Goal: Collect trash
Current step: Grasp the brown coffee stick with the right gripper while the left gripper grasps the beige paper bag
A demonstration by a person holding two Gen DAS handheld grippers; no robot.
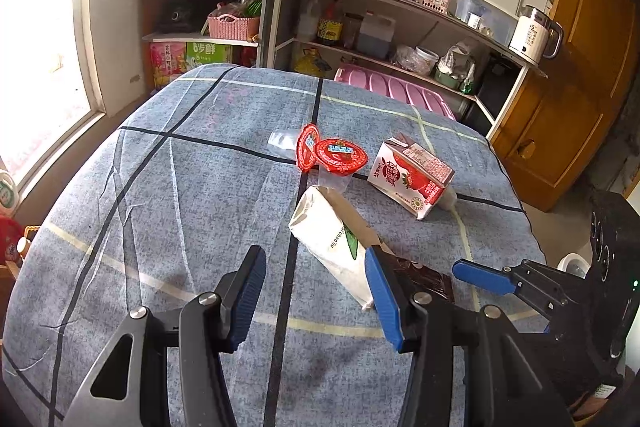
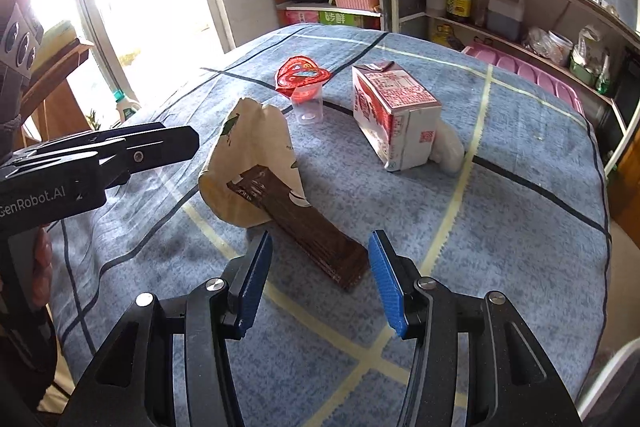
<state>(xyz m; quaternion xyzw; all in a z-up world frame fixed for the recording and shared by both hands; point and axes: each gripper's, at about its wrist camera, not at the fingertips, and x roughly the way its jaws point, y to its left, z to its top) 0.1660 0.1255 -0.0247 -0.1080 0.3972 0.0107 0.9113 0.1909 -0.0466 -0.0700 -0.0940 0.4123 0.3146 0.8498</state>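
Where right view bares brown wrapper | left hides it | both fingers released

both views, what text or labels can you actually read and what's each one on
"GenRobot.AI": on the left tool's black body.
"chao liu", partly cut off: on the white paper bag.
"15": on the white kettle.
Milk carton: red Chinese print and a table, too small to read.
Red cup lids: blue label, blurred.
Shelf boxes: Chinese print, unreadable.
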